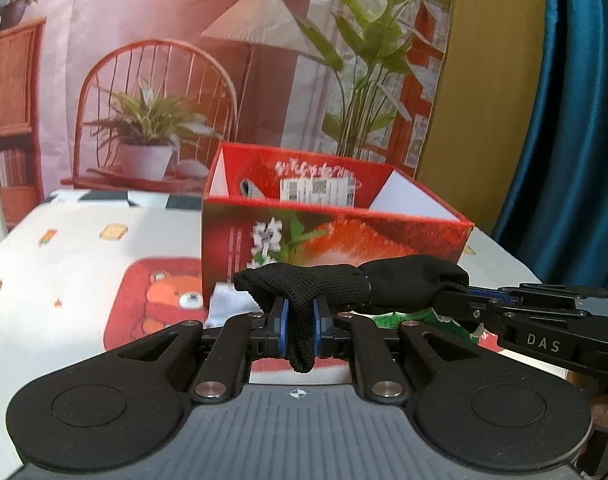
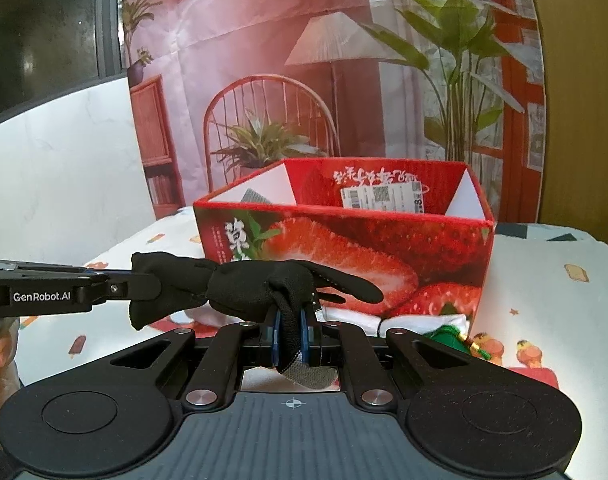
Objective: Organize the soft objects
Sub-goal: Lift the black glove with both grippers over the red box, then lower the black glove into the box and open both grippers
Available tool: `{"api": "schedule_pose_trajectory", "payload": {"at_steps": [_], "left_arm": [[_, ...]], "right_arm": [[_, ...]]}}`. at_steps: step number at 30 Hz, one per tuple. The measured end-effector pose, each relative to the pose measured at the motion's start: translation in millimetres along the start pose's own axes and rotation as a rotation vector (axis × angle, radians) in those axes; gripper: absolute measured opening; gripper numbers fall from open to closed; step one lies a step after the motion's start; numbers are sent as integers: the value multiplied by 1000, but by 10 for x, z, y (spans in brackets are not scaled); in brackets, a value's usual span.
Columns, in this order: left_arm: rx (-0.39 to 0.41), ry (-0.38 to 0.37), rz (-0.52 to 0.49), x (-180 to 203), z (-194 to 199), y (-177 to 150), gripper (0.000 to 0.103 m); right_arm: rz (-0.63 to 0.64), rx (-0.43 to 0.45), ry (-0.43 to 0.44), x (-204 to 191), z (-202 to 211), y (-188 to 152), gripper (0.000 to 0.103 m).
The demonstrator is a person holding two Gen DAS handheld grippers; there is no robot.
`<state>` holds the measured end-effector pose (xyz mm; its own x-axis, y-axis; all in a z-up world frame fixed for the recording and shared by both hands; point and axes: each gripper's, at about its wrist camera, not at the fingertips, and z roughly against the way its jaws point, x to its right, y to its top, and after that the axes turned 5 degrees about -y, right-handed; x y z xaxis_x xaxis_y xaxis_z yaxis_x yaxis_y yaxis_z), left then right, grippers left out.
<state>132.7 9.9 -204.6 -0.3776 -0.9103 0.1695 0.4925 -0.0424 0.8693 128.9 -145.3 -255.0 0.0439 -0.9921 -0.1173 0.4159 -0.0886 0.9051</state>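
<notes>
A black knit sock (image 1: 336,284) hangs stretched between my two grippers, just in front of a red strawberry-print box (image 1: 332,236). My left gripper (image 1: 300,320) is shut on one end of it. My right gripper (image 2: 292,334) is shut on the other end of the black sock (image 2: 244,286). In the left wrist view the right gripper comes in from the right (image 1: 452,300). In the right wrist view the left gripper comes in from the left (image 2: 144,286). The open box (image 2: 344,240) stands behind the sock.
White fabric (image 2: 356,316) and a green soft item (image 2: 448,338) lie on the patterned tablecloth (image 1: 64,280) at the foot of the box. A printed backdrop (image 1: 184,60) hangs behind the table, and a blue curtain (image 1: 576,120) is at the right.
</notes>
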Motion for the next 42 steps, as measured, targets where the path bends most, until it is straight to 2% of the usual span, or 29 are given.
{"api": "schedule_pose_trajectory", "payload": {"at_steps": [4, 11, 14, 18, 21, 26, 31, 40, 41, 42], "left_arm": [[35, -4, -4, 3, 16, 192, 13], [59, -31, -7, 0, -202, 794, 13], [34, -37, -8, -1, -427, 1026, 13], [-6, 3, -17, -44, -813, 1269, 13], [-65, 1, 45, -139, -1131, 1404, 13], [-146, 21, 40, -171, -1589, 1464, 13], [-192, 38, 32, -192, -1869, 1442, 13], [-227, 57, 0, -226, -2090, 1366, 14], [-223, 57, -5, -227, -2090, 1361, 18], [-218, 59, -9, -228, -2081, 1357, 26]], "right_arm": [[11, 37, 3, 5, 20, 129, 9], [-1, 86, 7, 148, -100, 609, 9], [-5, 65, 7, 247, -270, 849, 9], [22, -4, 22, 358, -644, 1163, 9], [51, -36, -4, 424, -945, 1356, 9], [30, -123, -47, 573, -1417, 1511, 9], [11, -193, -80, 737, -1760, 1523, 9], [-11, -264, -126, 820, -1979, 1424, 9], [-20, -263, -135, 831, -1985, 1418, 9], [-30, -261, -144, 839, -1986, 1408, 10]]}}
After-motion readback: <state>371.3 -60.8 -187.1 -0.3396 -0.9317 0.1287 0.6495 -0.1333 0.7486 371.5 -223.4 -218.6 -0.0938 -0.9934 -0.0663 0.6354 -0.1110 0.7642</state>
